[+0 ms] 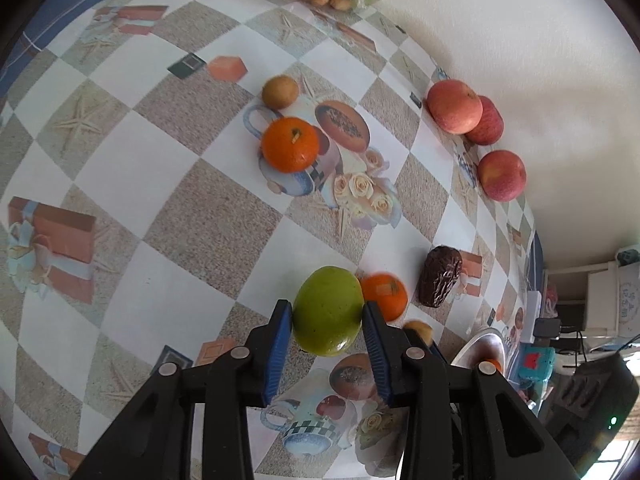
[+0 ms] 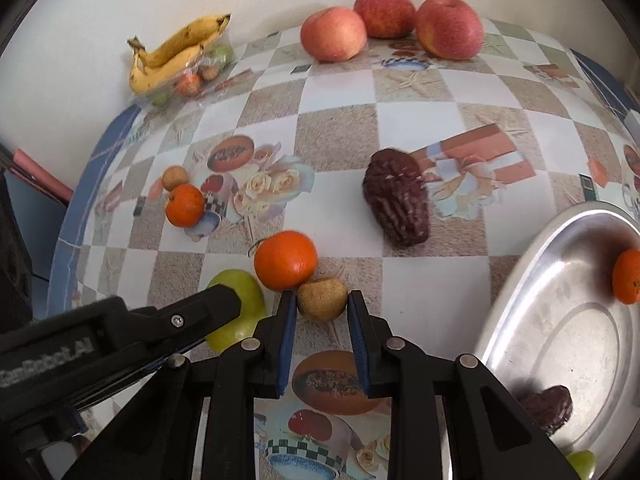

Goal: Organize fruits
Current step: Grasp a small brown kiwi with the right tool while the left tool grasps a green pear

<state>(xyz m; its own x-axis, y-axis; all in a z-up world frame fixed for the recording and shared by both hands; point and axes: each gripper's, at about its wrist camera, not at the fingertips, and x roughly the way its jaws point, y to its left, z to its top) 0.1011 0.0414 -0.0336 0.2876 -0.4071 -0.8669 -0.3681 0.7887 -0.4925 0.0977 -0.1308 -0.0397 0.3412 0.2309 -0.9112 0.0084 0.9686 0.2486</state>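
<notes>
You have the left gripper (image 1: 327, 314) pinching the green fruit (image 1: 328, 310) and the right gripper (image 2: 322, 305) pinching the brown fruit (image 2: 322, 299), likely bound for the tray (image 2: 560, 320).

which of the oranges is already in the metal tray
The orange at the far right against the metal tray's rim; the other two oranges sit on the tablecloth.

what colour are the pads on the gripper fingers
Blue pads on black fingers, clearest in the left wrist view.
</notes>
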